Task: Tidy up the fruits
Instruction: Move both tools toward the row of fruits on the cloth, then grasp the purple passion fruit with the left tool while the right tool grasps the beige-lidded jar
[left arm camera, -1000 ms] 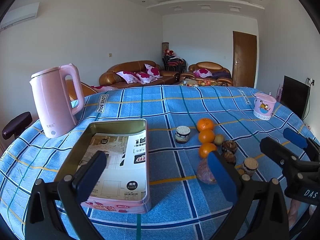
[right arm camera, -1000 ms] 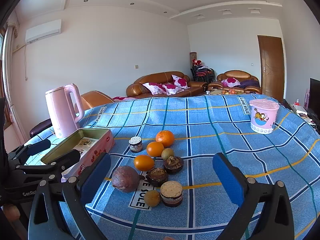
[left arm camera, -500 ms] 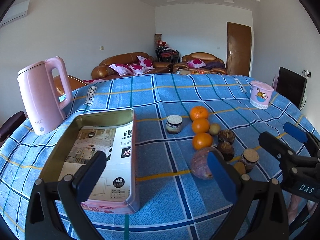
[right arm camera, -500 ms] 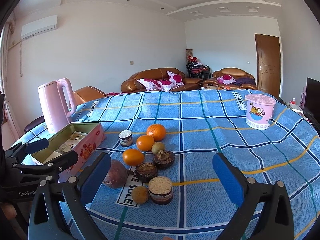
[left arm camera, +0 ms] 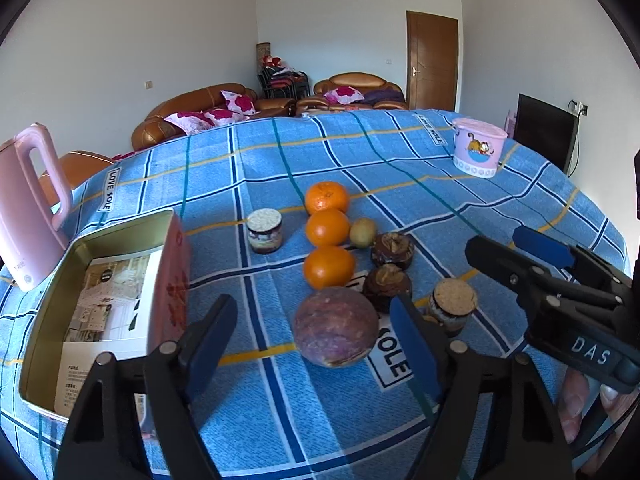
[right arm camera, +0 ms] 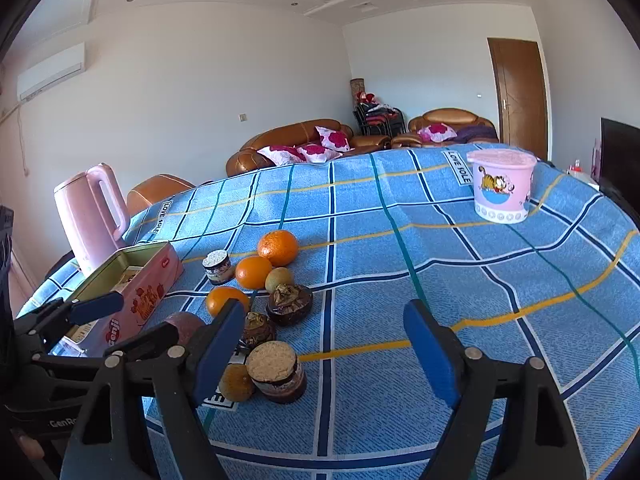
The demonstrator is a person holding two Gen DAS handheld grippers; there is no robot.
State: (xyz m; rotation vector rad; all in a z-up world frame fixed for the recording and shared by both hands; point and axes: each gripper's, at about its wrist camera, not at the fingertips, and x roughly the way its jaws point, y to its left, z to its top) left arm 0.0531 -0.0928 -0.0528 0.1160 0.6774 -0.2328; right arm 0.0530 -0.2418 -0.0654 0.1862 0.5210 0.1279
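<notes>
A cluster of fruit lies on the blue checked cloth: three oranges (left arm camera: 329,266) in a row, a small green fruit (left arm camera: 363,232), two dark mangosteens (left arm camera: 386,282), a large purple passion fruit (left arm camera: 335,326) and a small yellow fruit (right arm camera: 236,382). An open pink tin (left arm camera: 100,280) lies to the left. My left gripper (left arm camera: 312,344) is open, its jaws on either side of the passion fruit, just short of it. My right gripper (right arm camera: 324,344) is open and empty, to the right of the cluster.
Two small cork-lidded jars (left arm camera: 264,231) (right arm camera: 276,371) stand among the fruit. A pink kettle (right arm camera: 93,212) stands behind the tin. A pink lidded tub (right arm camera: 502,184) stands at the far right. Sofas (right arm camera: 304,148) lie beyond the table.
My left gripper has moved right and forward, from over the tin to the passion fruit. My right gripper has come closer to the fruit and sunk a little.
</notes>
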